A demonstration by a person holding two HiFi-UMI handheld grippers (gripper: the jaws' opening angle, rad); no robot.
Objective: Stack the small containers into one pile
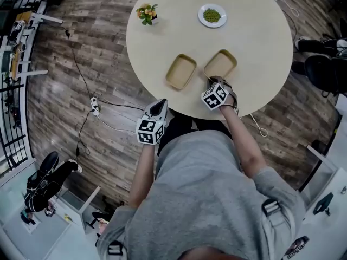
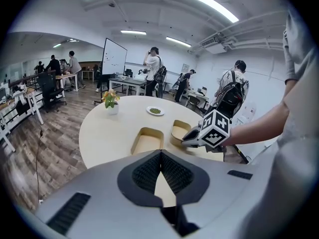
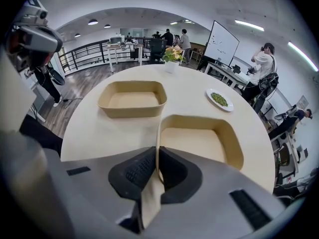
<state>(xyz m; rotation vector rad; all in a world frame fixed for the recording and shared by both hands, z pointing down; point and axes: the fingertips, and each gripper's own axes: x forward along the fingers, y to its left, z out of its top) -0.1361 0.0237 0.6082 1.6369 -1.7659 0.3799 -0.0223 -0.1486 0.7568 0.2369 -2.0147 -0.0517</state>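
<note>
Two tan, shallow containers sit side by side near the front of the round table: the left container and the right container. My right gripper is shut on the right container's near rim, with the thin wall pinched between its pads. My left gripper hangs just off the table's front edge, shut with nothing in it, short of the left container.
A white plate of green peas and a small potted plant stand at the table's far side. On the wooden floor to the left lie a power strip and cables. People stand among desks in the background.
</note>
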